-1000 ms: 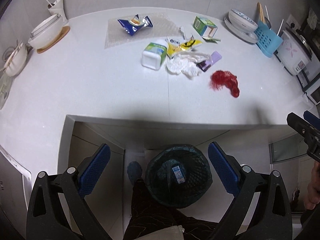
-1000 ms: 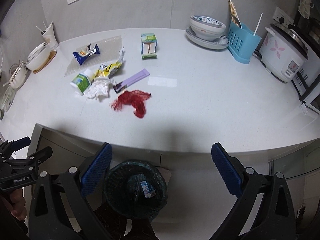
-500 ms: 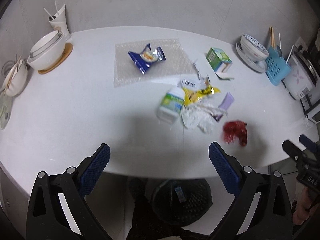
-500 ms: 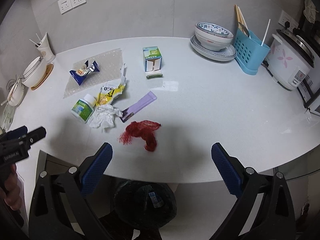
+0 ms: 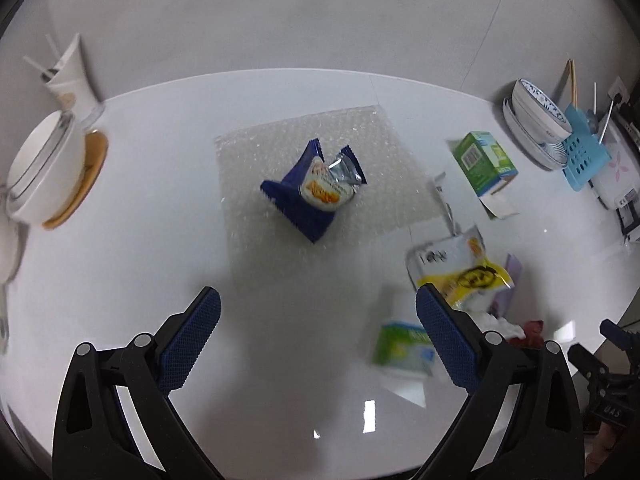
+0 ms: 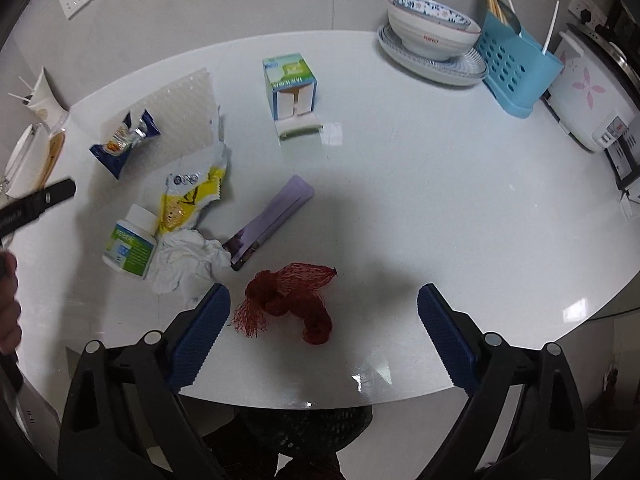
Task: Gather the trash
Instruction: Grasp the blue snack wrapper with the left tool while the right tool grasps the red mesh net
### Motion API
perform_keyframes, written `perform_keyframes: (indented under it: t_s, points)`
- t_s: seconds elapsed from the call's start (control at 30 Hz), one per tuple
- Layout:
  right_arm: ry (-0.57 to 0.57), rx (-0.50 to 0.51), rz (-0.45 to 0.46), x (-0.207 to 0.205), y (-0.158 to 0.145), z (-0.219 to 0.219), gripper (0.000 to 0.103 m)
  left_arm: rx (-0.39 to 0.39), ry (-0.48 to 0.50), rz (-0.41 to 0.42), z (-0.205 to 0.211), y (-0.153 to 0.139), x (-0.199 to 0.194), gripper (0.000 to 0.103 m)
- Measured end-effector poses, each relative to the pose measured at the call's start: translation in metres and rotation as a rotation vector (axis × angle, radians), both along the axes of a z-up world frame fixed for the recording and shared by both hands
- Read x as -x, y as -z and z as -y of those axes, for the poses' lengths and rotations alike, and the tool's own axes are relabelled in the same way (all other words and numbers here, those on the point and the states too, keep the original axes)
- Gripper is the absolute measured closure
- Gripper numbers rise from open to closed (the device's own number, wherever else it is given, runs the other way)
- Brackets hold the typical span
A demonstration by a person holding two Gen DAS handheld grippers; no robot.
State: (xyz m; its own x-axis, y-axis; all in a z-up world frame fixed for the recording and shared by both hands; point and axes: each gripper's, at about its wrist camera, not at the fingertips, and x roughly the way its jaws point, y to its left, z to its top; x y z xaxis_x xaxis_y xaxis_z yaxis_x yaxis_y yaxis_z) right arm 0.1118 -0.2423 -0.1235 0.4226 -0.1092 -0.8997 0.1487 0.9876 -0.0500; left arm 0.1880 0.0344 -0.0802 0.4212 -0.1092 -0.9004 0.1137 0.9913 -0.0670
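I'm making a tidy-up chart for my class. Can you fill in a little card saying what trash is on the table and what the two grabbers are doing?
surface: white table
trash: red net, blue snack wrapper, yellow wrapper, crumpled tissue, white bottle, green box, purple packet
left gripper: open, empty
right gripper: jaws closing, red net between, untouched
bin: under table edge

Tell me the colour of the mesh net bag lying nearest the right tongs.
Red. The mesh net bag shows best in the right wrist view, lying on the white counter.
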Motion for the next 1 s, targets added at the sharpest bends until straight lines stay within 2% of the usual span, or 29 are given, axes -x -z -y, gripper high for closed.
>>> perform_keyframes:
  t_s: [0.3, 0.57, 0.73, 0.87, 0.93, 1.0]
  points:
    - [0.030, 0.007, -0.095, -0.016, 0.022, 0.001, 0.025, -0.059, 0.123, -0.014, -0.006, 0.036, -0.067, 0.010]
    - [0.061, -0.018, -0.153, -0.021, 0.035, 0.004, 0.034, -0.069, 0.203, -0.063, 0.000, 0.058, -0.097, 0.018]
    - [0.067, -0.035, -0.185, -0.024, 0.042, 0.003, 0.041, -0.095, 0.223, -0.096, 0.009, 0.068, -0.107, 0.032]
    - [0.057, -0.053, -0.213, -0.031, 0.053, -0.001, 0.047, -0.088, 0.206, -0.134, 0.011, 0.073, -0.111, 0.050]
    - [0.057, -0.069, -0.216, -0.034, 0.057, -0.002, 0.049, -0.094, 0.195, -0.131, 0.012, 0.072, -0.111, 0.054]
    - [0.053, -0.075, -0.214, -0.037, 0.061, -0.003, 0.053, -0.086, 0.195, -0.128, 0.013, 0.071, -0.110, 0.064]
